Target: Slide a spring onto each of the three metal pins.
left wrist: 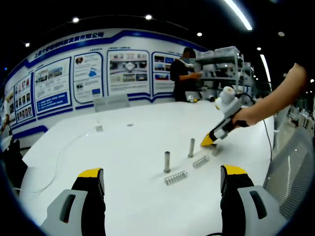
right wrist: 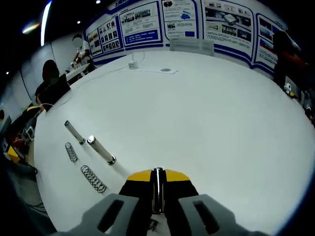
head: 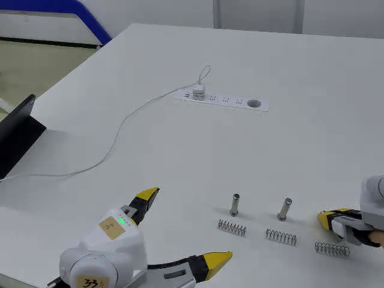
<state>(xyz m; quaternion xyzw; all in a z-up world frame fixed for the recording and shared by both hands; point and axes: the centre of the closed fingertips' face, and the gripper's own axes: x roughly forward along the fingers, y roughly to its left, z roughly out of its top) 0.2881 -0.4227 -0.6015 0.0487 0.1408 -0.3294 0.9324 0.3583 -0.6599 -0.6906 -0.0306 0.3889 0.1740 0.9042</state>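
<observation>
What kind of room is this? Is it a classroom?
More likely a workshop or tech lab than a classroom: poster boards with pictures cover the wall, racks of equipment stand at the back, and a big white workbench has a power strip on it.

Matt white table [head: 288, 66], smooth, with a faint sheen. The pins [head: 234, 204]: polished metal, bright and glossy; same finish on the pin [right wrist: 157, 191] in the right gripper [right wrist: 157, 176]. The springs [head: 231, 227]: thin metal wire, greyer and duller. The left gripper [head: 182, 226]: glossy white plastic shell, matt black arms, matt yellow tips; tan paper label [head: 111, 227] on top. White plastic power strip [head: 222, 100]; smooth white cable [head: 120, 129].
</observation>
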